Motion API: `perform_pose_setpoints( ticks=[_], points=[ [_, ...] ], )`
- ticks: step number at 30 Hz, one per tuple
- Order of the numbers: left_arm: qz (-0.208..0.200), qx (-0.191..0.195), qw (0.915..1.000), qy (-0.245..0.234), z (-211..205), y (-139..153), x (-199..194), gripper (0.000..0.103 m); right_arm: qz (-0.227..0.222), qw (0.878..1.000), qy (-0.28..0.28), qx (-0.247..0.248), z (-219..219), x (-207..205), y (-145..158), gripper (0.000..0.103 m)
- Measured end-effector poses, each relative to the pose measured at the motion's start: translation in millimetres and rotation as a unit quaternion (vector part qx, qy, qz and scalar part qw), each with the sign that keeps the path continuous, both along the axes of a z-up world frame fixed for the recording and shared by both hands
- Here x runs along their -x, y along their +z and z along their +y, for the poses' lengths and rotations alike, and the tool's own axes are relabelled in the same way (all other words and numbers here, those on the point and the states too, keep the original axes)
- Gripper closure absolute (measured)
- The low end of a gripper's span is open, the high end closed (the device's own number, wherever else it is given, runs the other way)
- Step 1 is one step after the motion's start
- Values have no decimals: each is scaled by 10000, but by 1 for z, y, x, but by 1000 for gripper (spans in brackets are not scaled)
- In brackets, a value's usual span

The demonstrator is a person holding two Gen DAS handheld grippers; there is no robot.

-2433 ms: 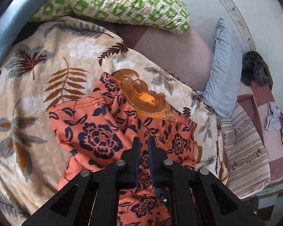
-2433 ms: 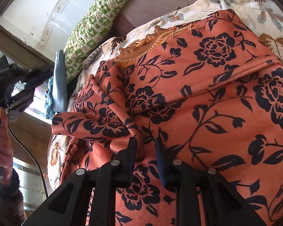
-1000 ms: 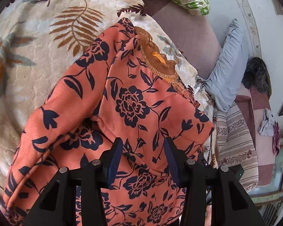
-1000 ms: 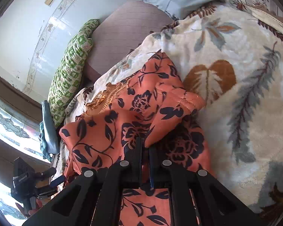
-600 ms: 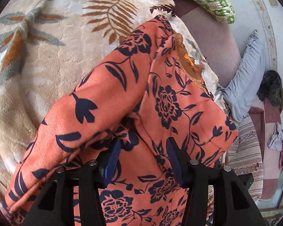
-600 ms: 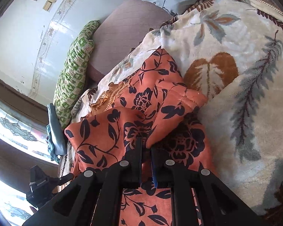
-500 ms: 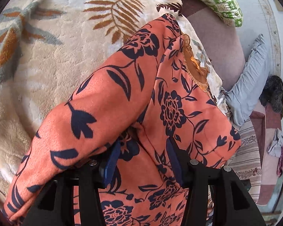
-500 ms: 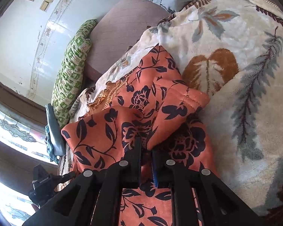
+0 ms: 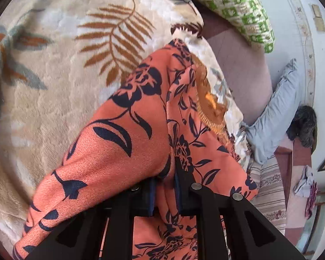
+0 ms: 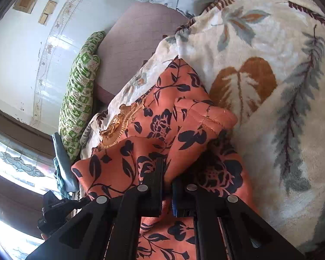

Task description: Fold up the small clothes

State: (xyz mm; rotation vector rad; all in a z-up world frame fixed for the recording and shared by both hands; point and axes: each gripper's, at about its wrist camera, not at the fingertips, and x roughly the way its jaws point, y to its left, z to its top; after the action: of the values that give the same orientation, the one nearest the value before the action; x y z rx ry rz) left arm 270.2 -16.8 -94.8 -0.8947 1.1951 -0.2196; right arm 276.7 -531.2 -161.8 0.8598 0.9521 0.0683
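The orange floral garment [image 9: 127, 143] lies bunched on a cream leaf-print blanket [image 9: 43, 91], its frilled orange-brown neckline [image 9: 208, 99] toward one o'clock in the left wrist view. A fold of its cloth rises between the fingers of the left gripper [image 9: 164, 186], whose jaws have just been closing and now pinch that fold with only a narrow gap left. In the right wrist view the same garment [image 10: 162, 130] sits centre-low, a hemmed sleeve or edge draped over toward three o'clock. The right gripper [image 10: 168, 182] has its fingers nearly together with cloth gathered between them, apparently pinched, though the drape hides the pads.

Outward, a green-and-white patterned pillow [image 9: 229, 6] lies at one o'clock, a pale blue pillow [image 9: 277, 108] at three o'clock, beside a dark furry thing [image 9: 305, 123]. There are no containers in sight.
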Motion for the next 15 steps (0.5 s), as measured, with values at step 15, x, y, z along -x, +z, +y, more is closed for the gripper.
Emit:
perform_pose_setpoints(
  ticks=[15],
  points=[
    [-161,-49,9970,760,77,-8,16,91,27,9984,393,397,42,-28,-10,98]
  ],
)
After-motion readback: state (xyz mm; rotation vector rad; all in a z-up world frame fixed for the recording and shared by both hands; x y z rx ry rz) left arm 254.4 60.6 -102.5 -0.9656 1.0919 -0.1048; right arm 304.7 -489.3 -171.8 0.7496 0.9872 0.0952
